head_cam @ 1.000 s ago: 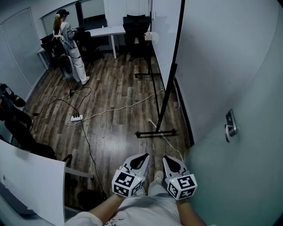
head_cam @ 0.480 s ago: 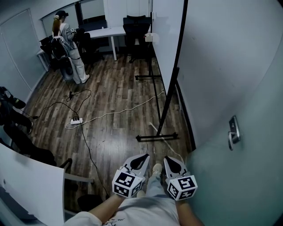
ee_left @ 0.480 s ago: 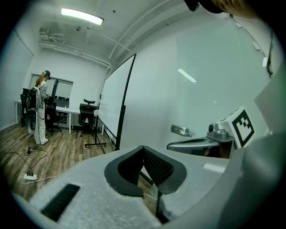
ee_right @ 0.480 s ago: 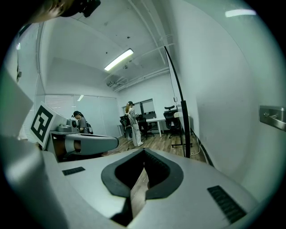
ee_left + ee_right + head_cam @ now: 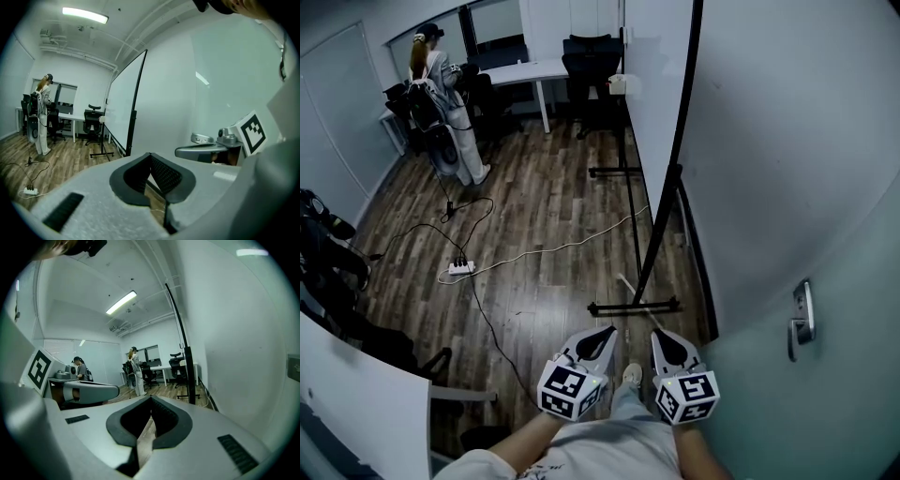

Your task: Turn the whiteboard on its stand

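The whiteboard (image 5: 654, 75) stands edge-on ahead of me at the right, a white panel in a black frame, close along the wall. Its near black post runs down to a foot bar (image 5: 633, 306) on the wood floor. The left gripper view shows the whiteboard (image 5: 123, 110) ahead, and the right gripper view shows its post (image 5: 186, 366). Low in the head view, near my body, my left gripper (image 5: 607, 330) and right gripper (image 5: 659, 334) are both shut and empty. They point toward the stand, well short of it.
A person (image 5: 445, 103) stands at the back left beside a desk (image 5: 525, 67) and office chairs. A power strip (image 5: 461, 268) and cables lie across the floor. A door with a handle (image 5: 803, 319) is at my right. A white panel (image 5: 356, 403) stands at my lower left.
The view has crept forward. The stand's foot bar and the door handle sit lower in the picture. Both grippers keep the same shut pose.
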Demonstrator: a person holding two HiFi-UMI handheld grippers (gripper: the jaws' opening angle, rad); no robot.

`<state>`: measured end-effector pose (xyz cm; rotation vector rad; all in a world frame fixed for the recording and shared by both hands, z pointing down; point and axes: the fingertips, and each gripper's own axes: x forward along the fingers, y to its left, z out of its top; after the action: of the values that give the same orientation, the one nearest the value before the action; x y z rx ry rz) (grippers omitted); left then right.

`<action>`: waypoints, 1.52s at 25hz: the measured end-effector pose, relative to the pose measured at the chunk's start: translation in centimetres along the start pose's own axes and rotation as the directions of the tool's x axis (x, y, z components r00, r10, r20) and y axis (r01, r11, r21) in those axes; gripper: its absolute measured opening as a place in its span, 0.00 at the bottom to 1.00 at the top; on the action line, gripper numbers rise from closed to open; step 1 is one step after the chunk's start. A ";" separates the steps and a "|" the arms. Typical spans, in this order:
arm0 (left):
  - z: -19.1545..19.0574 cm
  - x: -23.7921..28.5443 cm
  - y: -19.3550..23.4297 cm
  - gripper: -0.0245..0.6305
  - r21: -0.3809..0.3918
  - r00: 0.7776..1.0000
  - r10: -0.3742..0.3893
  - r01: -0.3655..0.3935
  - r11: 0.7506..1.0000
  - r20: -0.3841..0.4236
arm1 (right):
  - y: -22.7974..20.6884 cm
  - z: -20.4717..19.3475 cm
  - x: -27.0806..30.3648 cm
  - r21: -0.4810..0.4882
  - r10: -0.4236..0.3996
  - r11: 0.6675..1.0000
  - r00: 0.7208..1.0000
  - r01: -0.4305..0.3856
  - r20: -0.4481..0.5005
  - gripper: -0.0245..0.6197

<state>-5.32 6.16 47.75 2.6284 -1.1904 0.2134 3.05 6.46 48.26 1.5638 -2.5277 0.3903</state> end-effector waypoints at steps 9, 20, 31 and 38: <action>3.0 7.3 4.1 0.05 -0.021 0.998 0.056 -0.056 0.998 0.026 | -5.6 3.2 6.8 -0.054 0.027 0.998 0.999 -0.028 -0.022 0.05; 5.3 15.4 7.6 0.05 -0.037 0.996 0.092 -0.091 0.995 0.017 | -11.8 5.8 13.4 -0.067 0.064 0.996 0.997 -0.066 -0.038 0.05; 7.1 18.7 8.7 0.05 -0.035 0.991 0.131 -0.130 0.991 0.009 | -14.1 7.7 16.0 -0.063 0.117 0.991 0.993 -0.118 -0.026 0.05; 7.2 19.2 10.7 0.05 -0.038 0.994 0.114 -0.114 0.993 0.001 | -14.6 8.3 18.3 -0.054 0.068 0.996 0.998 -0.069 -0.015 0.05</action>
<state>-0.58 -16.44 47.03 2.5320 -1.3332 0.2061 8.04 -17.81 47.10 1.4536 -2.5649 0.3363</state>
